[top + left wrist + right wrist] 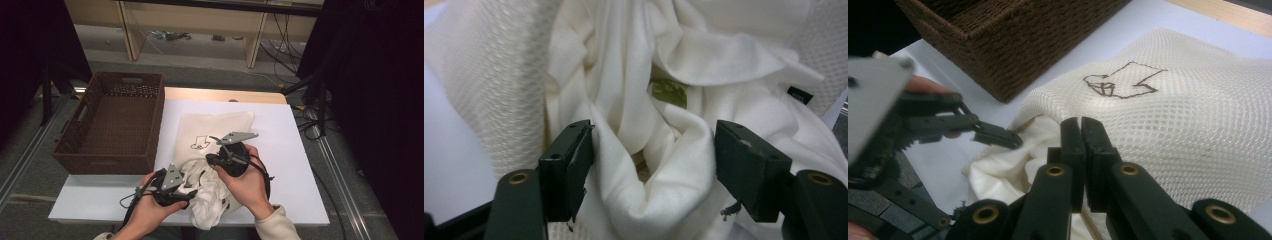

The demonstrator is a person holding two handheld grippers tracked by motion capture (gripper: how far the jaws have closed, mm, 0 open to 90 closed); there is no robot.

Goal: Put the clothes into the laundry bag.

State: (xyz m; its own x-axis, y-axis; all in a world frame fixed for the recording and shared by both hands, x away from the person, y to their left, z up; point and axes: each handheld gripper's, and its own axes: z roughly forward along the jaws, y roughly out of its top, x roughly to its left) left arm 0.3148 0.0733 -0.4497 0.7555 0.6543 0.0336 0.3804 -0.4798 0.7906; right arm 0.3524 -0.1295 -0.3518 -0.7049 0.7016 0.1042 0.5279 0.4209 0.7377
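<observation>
Soft, light garment (634,125) (slips easily), best pinched at a thick fold; left gripper (654,165) fingers open around it, right gripper (1082,150) fingers closed on mesh bag (1168,130) edge.

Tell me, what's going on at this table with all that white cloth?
A person holds a gripper in each hand and works a white garment into or out of a cream mesh bag on the white table. The left gripper is open, with a fold of the garment between its jaws. The right gripper is shut at the bag's edge; whether it pinches the mesh is hard to tell. A brown woven basket stands alongside.
</observation>
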